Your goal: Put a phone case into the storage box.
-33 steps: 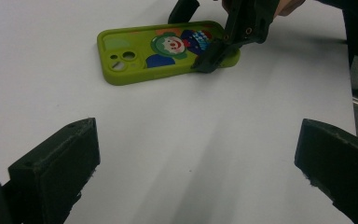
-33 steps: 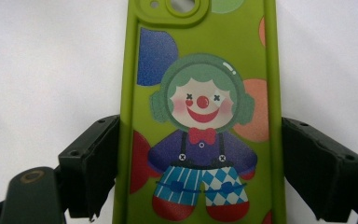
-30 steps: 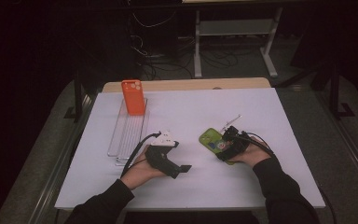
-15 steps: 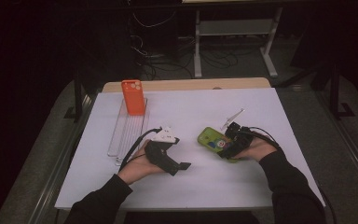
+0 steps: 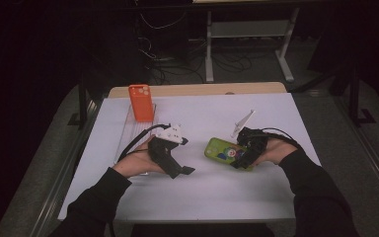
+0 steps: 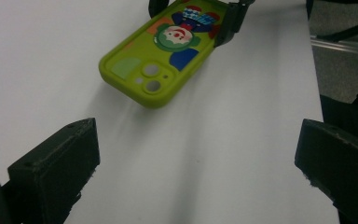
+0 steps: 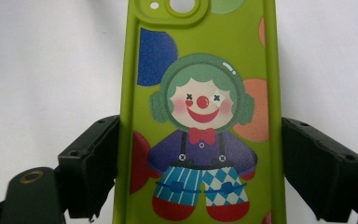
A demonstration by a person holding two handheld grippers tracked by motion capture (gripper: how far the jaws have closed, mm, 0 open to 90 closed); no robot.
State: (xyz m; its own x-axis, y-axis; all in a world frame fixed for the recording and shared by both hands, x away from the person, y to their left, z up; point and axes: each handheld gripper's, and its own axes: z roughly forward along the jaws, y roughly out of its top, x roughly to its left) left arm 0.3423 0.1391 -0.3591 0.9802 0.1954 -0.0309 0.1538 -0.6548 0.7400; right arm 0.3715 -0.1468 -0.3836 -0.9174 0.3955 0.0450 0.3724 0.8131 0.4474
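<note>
A lime-green phone case [image 5: 221, 150] printed with a clown is held off the white table [image 5: 227, 197]; its shadow lies beneath it. My right gripper [image 5: 242, 159] is shut on its lower end, one jaw on each long edge. In the right gripper view the case [image 7: 200, 116] runs up between the jaws of that gripper [image 7: 200, 179]. My left gripper [image 5: 181, 171] hovers to the case's left, open and holding nothing. In the left gripper view the left gripper [image 6: 196, 158] points at the camera end of the case [image 6: 161, 60].
An orange phone case [image 5: 141, 102] stands upright at the far end of a clear tray [image 5: 128, 136] on the table's left side. A wooden strip [image 5: 202, 90] runs along the table's far edge. Dark floor, cables and a rack lie beyond.
Both hands have risen a little. The green case has come up off the table with the right gripper. The left gripper has edged towards it.
</note>
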